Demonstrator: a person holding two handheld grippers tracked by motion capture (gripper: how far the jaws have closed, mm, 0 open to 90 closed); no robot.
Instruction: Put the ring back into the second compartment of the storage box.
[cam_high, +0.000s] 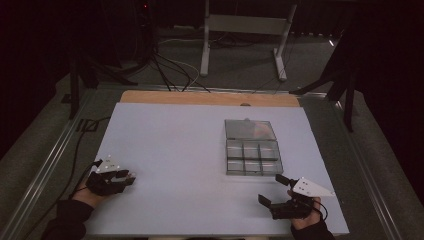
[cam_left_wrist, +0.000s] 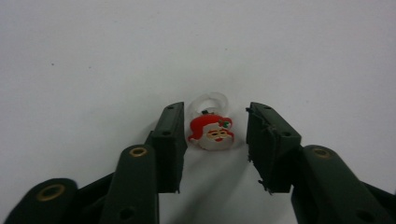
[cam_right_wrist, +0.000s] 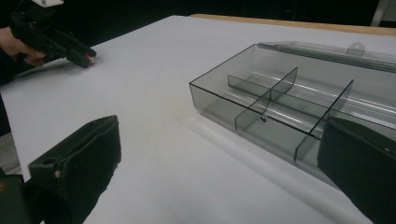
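Left tongs (cam_left_wrist: 216, 140): the jaws stand either side of a small Santa ring (cam_left_wrist: 211, 132), which lies flat on the white surface (cam_left_wrist: 93, 70) near its near-left corner. A sliver of surface shows between each pad and the ring, so the jaws are partly spread and not yet pinching. The ring's clear band (cam_left_wrist: 208, 101) points away from the tongs, beyond the jaw tips.

Right tongs (cam_right_wrist: 219, 172): jaws spread wide, nothing between them, resting near the near-right corner and aimed across the surface at the box (cam_right_wrist: 280, 107).

The box is a smoky clear tray with dividers, its lid (cam_high: 250, 129) folded back toward the far edge. It sits right of centre, well apart from the ring.

Risks, as judged from this state:
- The ring is small, flat and slick. If the pads meet only the edge of the Santa face, it may squirt forward or flip out of the jaws.
- The ring sits near the jaw tips. A shallow bite may let it slip during the lift.
- The jaw tips ride close to the surface. Pressing down may scrape it and skew the close.
- The carry to the box is long. A weak pinch may drop the ring short of a compartment.
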